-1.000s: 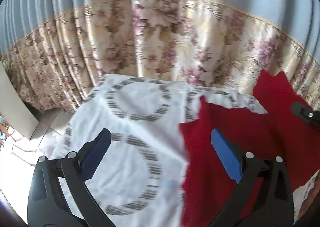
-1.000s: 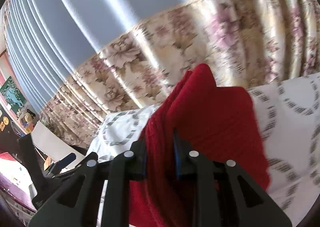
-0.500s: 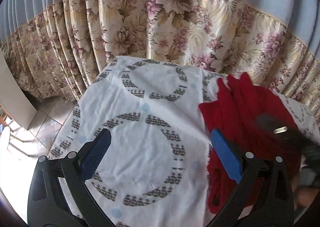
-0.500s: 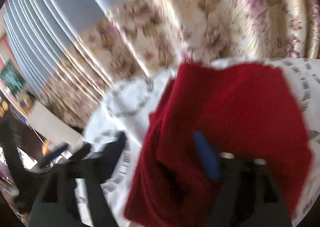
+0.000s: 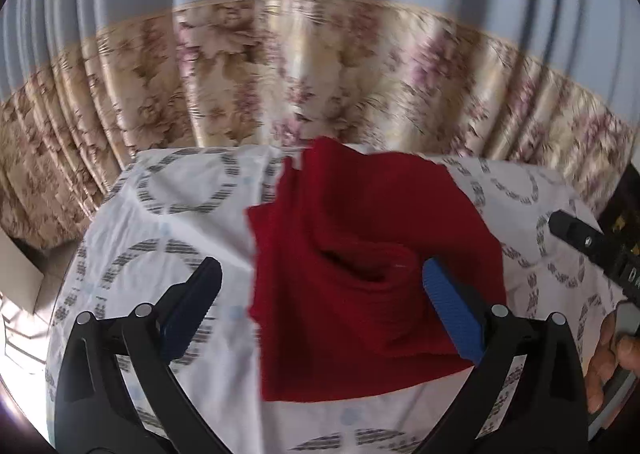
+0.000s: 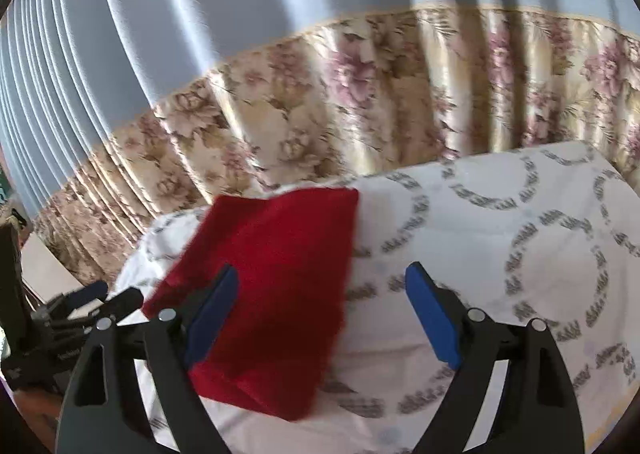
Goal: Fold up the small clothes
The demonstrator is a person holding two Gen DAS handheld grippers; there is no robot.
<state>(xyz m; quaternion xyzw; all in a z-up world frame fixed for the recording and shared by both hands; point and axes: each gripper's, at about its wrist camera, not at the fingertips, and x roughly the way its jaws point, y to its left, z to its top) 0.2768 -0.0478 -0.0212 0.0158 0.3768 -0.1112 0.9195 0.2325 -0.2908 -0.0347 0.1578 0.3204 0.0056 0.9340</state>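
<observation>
The red cloth [image 5: 372, 278] is lying folded on the bench, which is wearing a white cover with grey rings [image 5: 168, 222]. In the left wrist view the cloth is sitting in the middle of the cover, with a soft bump and a dark fold near its centre. In the right wrist view the same red cloth [image 6: 276, 286] is lying at about 9 o'clock from the middle of the picture.

The left tool [image 5: 320, 310] is hanging over the cloth with its two blue pads spread wide apart. It is not gripping anything. Its 3 o'clock pad is showing in front of the cloth, and its 9 o'clock pad is over the white cover.

The right tool [image 6: 320, 318] is opening its jaws, and they are already wide. Nothing is pinched between them. The cloth's edge is showing behind its 9 o'clock pad.

A flowery curtain [image 6: 360, 102] is hanging behind the bench. A person's fingers [image 5: 608, 358] are showing at 4 o'clock in the left wrist view.
</observation>
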